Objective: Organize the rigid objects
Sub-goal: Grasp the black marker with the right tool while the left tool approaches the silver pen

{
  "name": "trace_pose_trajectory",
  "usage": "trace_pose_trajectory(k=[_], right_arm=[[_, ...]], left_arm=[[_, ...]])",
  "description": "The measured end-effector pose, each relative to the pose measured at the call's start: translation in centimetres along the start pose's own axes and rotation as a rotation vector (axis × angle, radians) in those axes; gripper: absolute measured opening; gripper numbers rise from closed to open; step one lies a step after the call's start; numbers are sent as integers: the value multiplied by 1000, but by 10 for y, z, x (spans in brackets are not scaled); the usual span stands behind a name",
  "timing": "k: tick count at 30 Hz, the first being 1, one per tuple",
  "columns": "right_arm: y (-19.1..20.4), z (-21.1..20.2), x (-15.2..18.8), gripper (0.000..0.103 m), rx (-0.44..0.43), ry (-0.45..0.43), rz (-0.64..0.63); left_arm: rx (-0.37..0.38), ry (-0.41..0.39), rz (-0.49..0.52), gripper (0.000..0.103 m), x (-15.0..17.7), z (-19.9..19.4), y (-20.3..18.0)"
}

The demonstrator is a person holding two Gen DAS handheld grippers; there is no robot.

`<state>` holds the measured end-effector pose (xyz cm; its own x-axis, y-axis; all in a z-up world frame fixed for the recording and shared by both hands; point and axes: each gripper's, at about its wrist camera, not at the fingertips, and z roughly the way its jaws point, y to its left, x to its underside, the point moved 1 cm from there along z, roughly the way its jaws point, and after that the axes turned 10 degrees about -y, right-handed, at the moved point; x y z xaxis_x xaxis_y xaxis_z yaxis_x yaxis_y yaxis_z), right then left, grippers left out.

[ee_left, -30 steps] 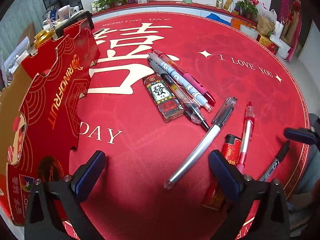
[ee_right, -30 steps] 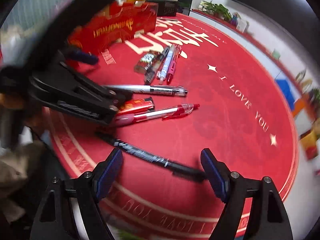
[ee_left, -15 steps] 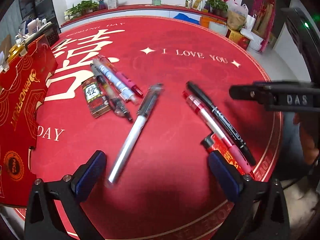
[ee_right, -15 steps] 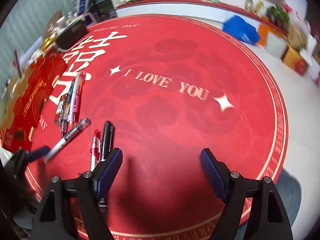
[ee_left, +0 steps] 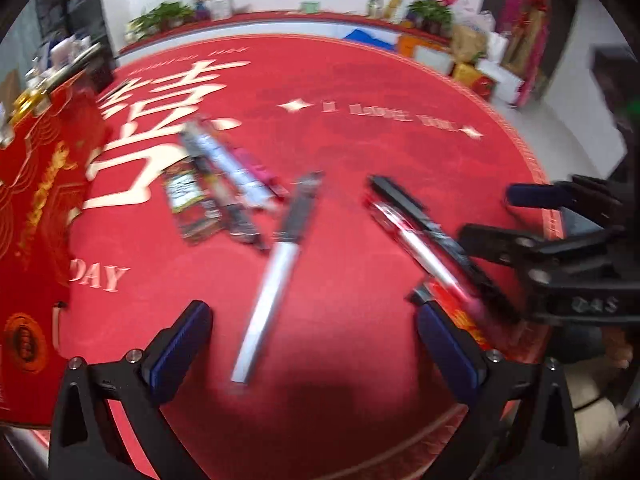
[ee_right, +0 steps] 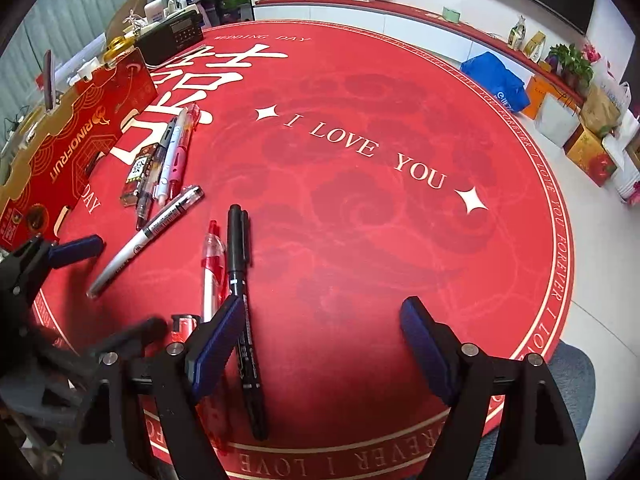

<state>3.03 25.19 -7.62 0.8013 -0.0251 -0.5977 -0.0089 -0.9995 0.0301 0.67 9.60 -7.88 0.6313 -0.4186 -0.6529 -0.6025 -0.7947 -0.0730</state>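
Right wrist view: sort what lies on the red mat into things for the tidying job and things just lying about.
For the job:
- black marker
- red pen
- silver pen
- bundle of pens
- small patterned lighter
- red lighter, partly hidden

Lying about:
- red gift box
- black radio
- blue bag on the floor

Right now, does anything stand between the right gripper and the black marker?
Nothing visible does. The right gripper is open above the mat, and the black marker lies uncovered beside its left finger, next to the red pen.
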Motion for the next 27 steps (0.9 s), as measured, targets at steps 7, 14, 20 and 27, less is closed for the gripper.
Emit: trace_pose_trajectory(k=[7, 14, 20, 27], right_arm=[[8, 4, 8, 75, -14, 18, -70], [8, 7, -3, 26, 9, 1, -80], [-14, 6, -2, 20, 7, 6, -46], [-15, 9, -6, 20, 7, -16, -58]], left_arm=[[-7, -17, -8, 103, -4, 3, -4], [128, -20, -25, 103, -5, 0, -9], [177, -46, -110, 103, -9, -4, -5], [-110, 9, -134, 103, -21, 16, 9]])
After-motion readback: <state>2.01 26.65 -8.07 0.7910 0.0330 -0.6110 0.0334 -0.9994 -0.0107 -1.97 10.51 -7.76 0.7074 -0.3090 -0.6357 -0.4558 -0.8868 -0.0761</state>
